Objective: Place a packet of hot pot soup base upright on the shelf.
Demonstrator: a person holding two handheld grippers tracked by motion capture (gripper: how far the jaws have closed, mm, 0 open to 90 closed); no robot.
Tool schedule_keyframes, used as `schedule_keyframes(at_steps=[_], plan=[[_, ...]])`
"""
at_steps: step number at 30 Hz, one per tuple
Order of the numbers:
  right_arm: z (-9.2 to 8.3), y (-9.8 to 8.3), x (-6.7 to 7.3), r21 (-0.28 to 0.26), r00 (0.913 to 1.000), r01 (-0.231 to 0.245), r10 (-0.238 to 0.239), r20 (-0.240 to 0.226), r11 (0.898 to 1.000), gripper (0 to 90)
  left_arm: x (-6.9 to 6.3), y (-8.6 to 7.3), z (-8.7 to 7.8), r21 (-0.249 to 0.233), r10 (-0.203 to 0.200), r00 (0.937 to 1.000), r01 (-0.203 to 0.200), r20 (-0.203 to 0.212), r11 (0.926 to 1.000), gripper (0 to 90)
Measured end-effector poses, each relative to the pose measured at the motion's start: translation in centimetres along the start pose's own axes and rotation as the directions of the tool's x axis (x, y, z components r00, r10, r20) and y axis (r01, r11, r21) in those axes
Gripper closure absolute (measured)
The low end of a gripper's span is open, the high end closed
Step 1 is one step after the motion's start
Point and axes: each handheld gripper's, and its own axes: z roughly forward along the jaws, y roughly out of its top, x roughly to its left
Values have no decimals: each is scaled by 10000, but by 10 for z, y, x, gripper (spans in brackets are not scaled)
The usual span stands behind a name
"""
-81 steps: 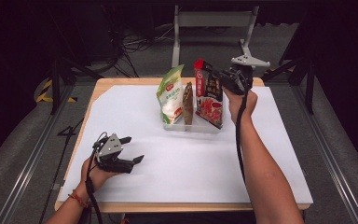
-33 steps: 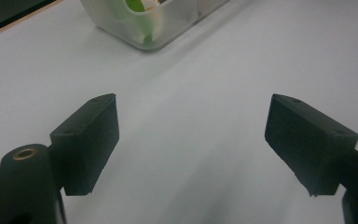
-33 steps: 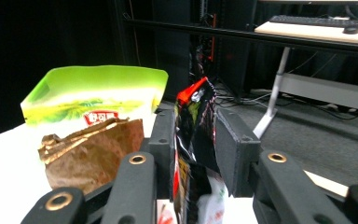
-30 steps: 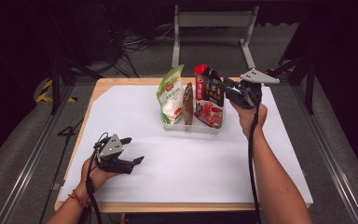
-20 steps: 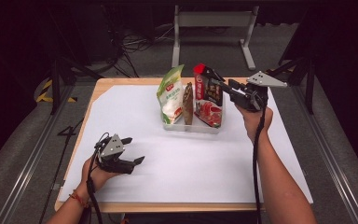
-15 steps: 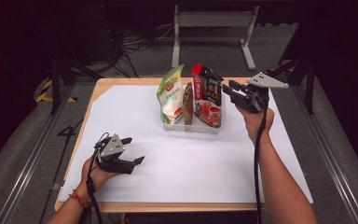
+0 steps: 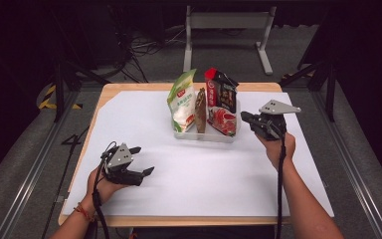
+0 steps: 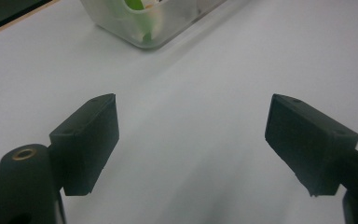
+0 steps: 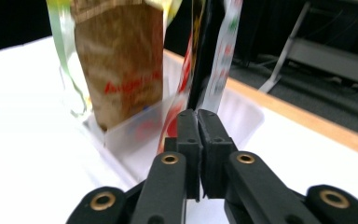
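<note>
At the far centre of the white-covered desk, a clear plastic tray holds three snack packets standing on edge: a green-and-white bag at its nine o'clock end, a slim brown packet in the middle, and a red-and-black packet at its three o'clock end. The right hand-held gripper hangs just beside the tray's three o'clock side, close to the red-and-black packet but not touching it; in the right gripper view its jaws are pressed together on nothing, pointing at that packet's edge. The left hand-held gripper rests near the desk's seven o'clock corner, well apart from the tray, its jaws spread wide over bare paper.

The red-and-black packet looks light and thin, a crinkly foil pouch that would flex and could slide between hard pads. It seems loosely propped rather than wedged, so a sideways nudge may tip it or its neighbours. The likeliest hold is the flat sealed strip along its top edge, pinched across its thin side and lifted straight up out of the tray.

Compared with the high view of a second ago, the right hand-held gripper has dropped from beside the packet's top and drawn back toward three o'clock, clear of the tray, and its jaws have just been closing with nothing between them. The left hand-held gripper and the three packets sit as they did.
</note>
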Motion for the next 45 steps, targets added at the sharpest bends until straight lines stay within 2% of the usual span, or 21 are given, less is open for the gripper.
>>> schedule_keyframes(at_steps=[9, 15, 20, 22, 29, 32, 35, 39, 45], plan=[[11, -26, 4, 933, 9994, -68, 98, -319, 9956, 900, 0, 0, -1, 4, -23, 10000, 23, -18, 10000, 181], [27, -32, 14, 1398, 9987, 133, -62, -510, 9901, 900, 1, -1, -2, -23, -62, 10000, 62, -39, 10000, 181], [36, -34, 16, 1618, 9997, 218, -199, -132, 9866, 900, 2, -1, -2, -23, -48, 10000, 48, -27, 10000, 181], [38, -35, 14, 1653, 9999, 119, -115, -34, 9862, 900, 2, -2, -3, -26, -74, 10000, 74, -37, 10000, 181], [49, -33, 18, 1893, 9999, 139, -128, -70, 9818, 900, 5, -1, 0, -35, -141, 9999, 142, 24, 9999, 181], [54, -32, 19, 1985, 9999, 80, -103, 105, 9801, 900, 5, -2, 0, -61, -138, 9999, 138, 56, 9999, 181], [54, -33, 16, 2137, 9998, -203, 185, 102, 9767, 900, 6, -2, 0, -74, -170, 9998, 170, 100, 9998, 181], [58, -35, 17, 2364, 9995, -232, 172, 274, 9714, 900, 5, -1, 1, -55, -98, 9998, 99, 160, 9999, 181], [57, -36, 17, 2515, 9995, -317, 289, 148, 9673, 891, 5, -1, 0, -86, -98, 9998, 100, 164, 9999, 181]])
